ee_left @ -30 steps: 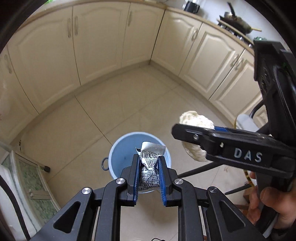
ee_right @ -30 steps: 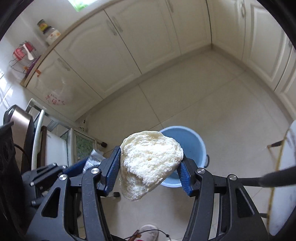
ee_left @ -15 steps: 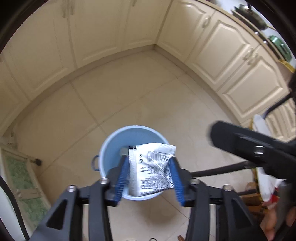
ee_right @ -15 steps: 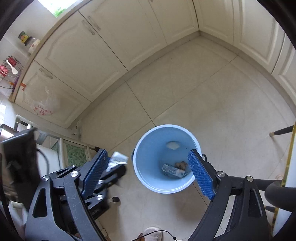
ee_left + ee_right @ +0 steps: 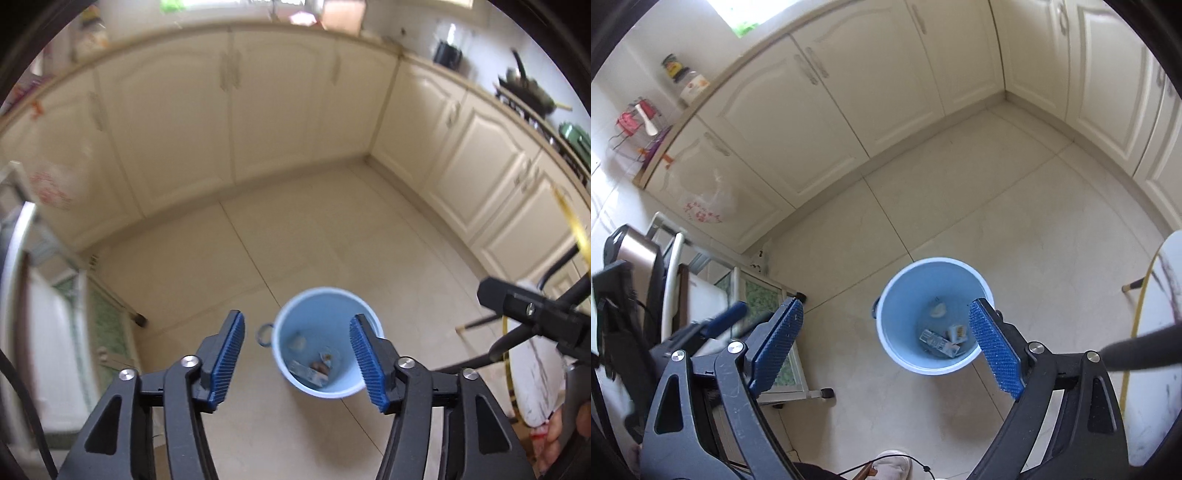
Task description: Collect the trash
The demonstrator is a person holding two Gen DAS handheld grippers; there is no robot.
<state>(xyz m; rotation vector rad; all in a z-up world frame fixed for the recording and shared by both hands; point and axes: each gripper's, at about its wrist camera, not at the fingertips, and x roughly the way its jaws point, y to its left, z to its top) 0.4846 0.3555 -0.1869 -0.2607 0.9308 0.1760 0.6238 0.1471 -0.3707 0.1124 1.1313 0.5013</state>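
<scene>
A light blue bucket [image 5: 291, 325] stands on the tiled floor; it also shows in the right wrist view [image 5: 901, 288]. Inside it lie a white lump [image 5: 938, 309], a printed wrapper [image 5: 940, 342] and other scraps [image 5: 322, 363]. My left gripper [image 5: 296, 360] is open and empty, high above the bucket. My right gripper [image 5: 886, 349] is open and empty, also above the bucket. The right gripper's body shows at the right of the left wrist view [image 5: 532, 314].
Cream cabinets [image 5: 229, 110] line the walls. A white cart with a green-patterned panel [image 5: 757, 295] stands left of the bucket. A round white table with a gold rim [image 5: 1160, 314] and its legs are on the right. A foot [image 5: 892, 467] shows below.
Both grippers opened and dropped their loads: the white lump from the right and the printed wrapper from the left now lie in the bucket. Both grippers have risen and tilted up.
</scene>
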